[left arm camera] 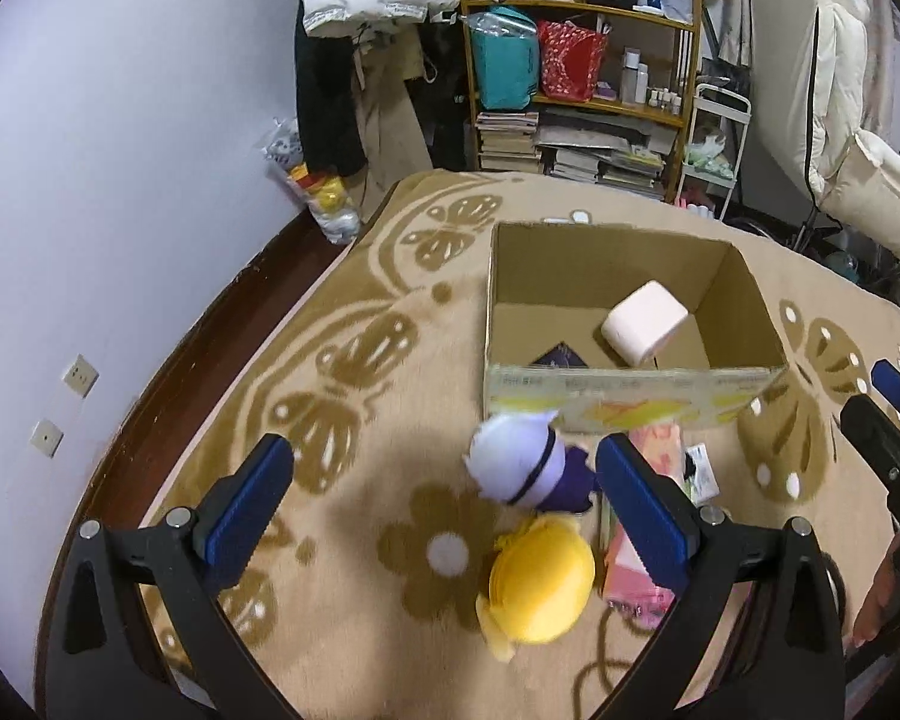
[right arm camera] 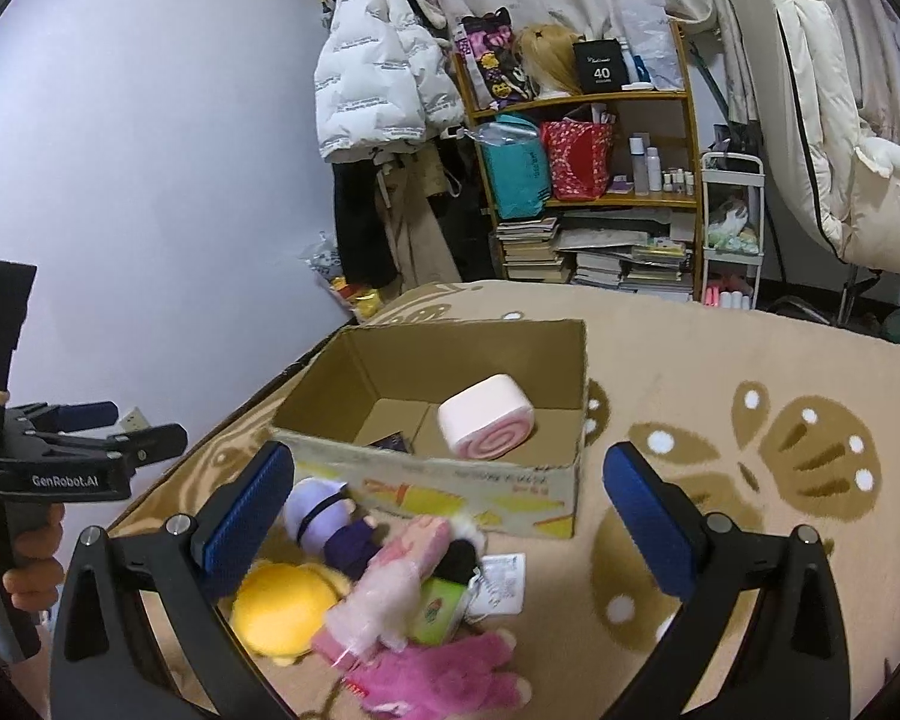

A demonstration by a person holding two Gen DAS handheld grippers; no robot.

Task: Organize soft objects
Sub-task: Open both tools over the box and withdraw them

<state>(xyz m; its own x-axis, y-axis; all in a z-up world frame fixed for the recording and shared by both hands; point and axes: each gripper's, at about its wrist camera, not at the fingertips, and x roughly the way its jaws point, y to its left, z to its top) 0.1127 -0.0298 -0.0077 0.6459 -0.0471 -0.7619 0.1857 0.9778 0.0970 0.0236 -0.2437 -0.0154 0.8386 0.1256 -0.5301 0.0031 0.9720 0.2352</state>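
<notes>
Left gripper: the black left gripper with blue finger pads (left arm camera: 444,504) hangs above the blanket with its 2 fingers spread wide, grasping nothing; the lilac doll and the yellow toy lie between and below them.
Right gripper: the black right gripper with blue finger pads (right arm camera: 450,519) is also spread wide and empty, held over the heap of toys.
Box: an open brown cardboard box with a yellow-printed front wall (left arm camera: 630,402) sits on the blanket, just behind the heap.
Inside the box: a pink-and-white plush shaped like a swirl cake roll (right arm camera: 487,417) rests on the floor of the box; a small dark item (right arm camera: 390,443) lies near the front wall, too hidden to identify.
Heap in front of the box: a small plush doll with a lilac head and dark purple body (right arm camera: 330,525), a round yellow plush toy (right arm camera: 282,606) beside it, a pale pink fuzzy plush in clear wrap (right arm camera: 390,582), a bright pink fluffy plush (right arm camera: 444,672), a green packet (right arm camera: 441,609) and a white paper tag (right arm camera: 501,585).
Surface: a beige blanket with brown butterfly and flower patterns (right arm camera: 750,372) carries everything.
</notes>
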